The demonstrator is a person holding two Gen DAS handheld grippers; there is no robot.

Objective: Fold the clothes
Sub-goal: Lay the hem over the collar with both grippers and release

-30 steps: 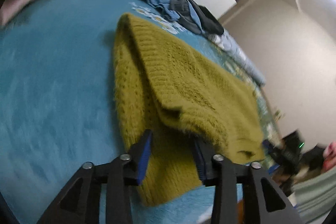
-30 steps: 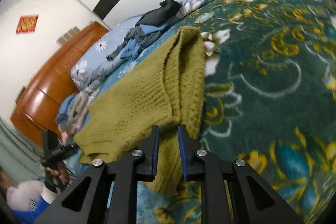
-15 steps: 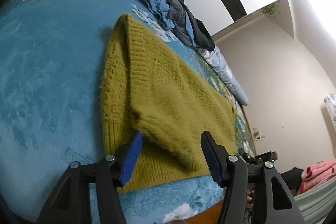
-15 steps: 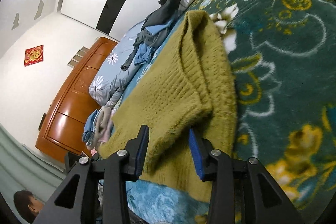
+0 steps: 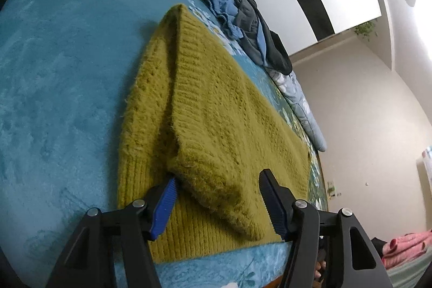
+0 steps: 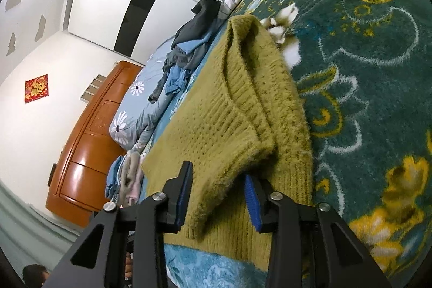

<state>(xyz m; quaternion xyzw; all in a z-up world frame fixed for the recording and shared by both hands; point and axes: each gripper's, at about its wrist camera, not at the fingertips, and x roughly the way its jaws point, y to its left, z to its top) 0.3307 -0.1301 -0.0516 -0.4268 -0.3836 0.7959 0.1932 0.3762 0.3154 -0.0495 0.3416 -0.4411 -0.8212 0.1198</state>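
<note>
A mustard-yellow knitted sweater (image 5: pixel 216 112) lies folded on the blue patterned bed cover (image 5: pixel 59 72), its sleeves turned in over the body. My left gripper (image 5: pixel 218 180) is open at the sweater's near edge, straddling the folded-over flap; the right pad stands clear of the wool. In the right wrist view the same sweater (image 6: pixel 237 109) runs away from me. My right gripper (image 6: pixel 217 172) has the near corner of its folded flap between its jaws, which are closing; the pads do not visibly press it.
A heap of dark and blue clothes (image 5: pixel 243 23) lies on a grey flowered quilt (image 6: pixel 135 109) at the far side of the bed. Folded pink and blue garments (image 6: pixel 127 180) sit near the wooden headboard (image 6: pixel 86 153). A person's head (image 6: pixel 33 273) shows low left.
Both grippers let go of the sweater's folded part and opened, and both wrists rolled. The flap now rests on the sweater between each pair of fingers.
</note>
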